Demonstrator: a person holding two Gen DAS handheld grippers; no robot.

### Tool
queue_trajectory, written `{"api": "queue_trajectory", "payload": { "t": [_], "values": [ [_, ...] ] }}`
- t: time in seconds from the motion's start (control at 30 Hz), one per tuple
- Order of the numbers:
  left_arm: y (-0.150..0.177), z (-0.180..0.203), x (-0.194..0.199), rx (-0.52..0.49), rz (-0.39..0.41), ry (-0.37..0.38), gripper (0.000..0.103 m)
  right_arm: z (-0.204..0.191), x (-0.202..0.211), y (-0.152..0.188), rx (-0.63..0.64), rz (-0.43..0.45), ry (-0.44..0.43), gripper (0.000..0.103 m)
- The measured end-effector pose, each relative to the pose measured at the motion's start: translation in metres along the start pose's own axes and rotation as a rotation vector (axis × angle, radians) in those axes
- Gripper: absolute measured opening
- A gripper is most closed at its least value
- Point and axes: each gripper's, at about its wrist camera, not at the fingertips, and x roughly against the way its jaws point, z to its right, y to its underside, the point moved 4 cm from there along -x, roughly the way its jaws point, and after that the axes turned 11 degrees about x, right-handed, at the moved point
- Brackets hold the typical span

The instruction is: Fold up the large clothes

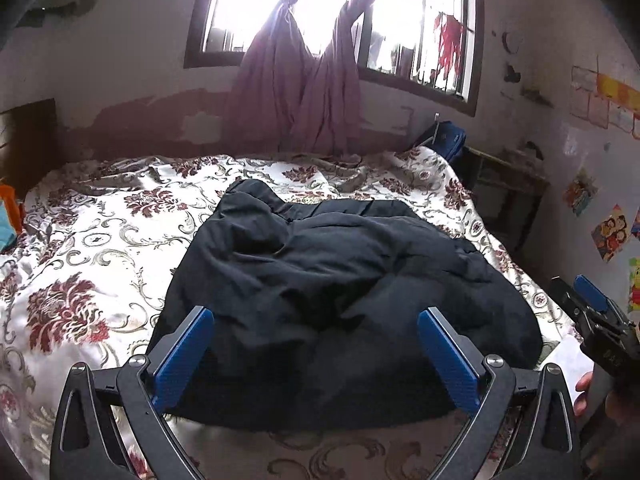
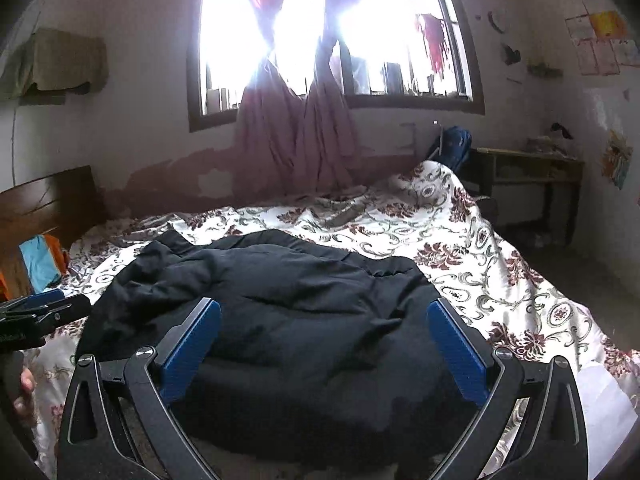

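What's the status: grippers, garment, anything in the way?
Left gripper open, empty, above the near edge. Right gripper open, empty. Dark garment rumpled on the floral bedspread. Nothing in the way.

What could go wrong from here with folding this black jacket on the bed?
1. The black jacket lies bunched and puffy, so a gripper may pinch several layers and fold it crooked.
2. Both the left gripper and right gripper are open above it; the jaws could also snag the wrinkled floral bedspread underneath.
3. The bright window makes dark edges hard to see.
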Motion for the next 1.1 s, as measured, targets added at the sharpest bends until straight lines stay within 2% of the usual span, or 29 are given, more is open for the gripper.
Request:
{"api": "queue_trajectory", "payload": {
  "t": [0.43,0.57,1.0,1.1],
  "values": [
    [0.018,0.008,0.101,-0.015,0.076,-0.042,0.103,-0.015,0.103,-0.003,0.024,0.049,-0.045,0.101],
    [0.028,0.007,0.125,-0.024,0.090,-0.065,0.103,-0.019,0.123,0.001,0.033,0.057,-0.058,0.101],
    [0.073,-0.001,0.165,-0.044,0.094,-0.125,0.103,-0.041,0.174,0.032,0.060,0.071,-0.055,0.101],
    [0.081,-0.005,0.167,-0.044,0.087,-0.142,0.103,-0.041,0.178,0.040,0.053,0.071,-0.026,0.101]
  ]
}}
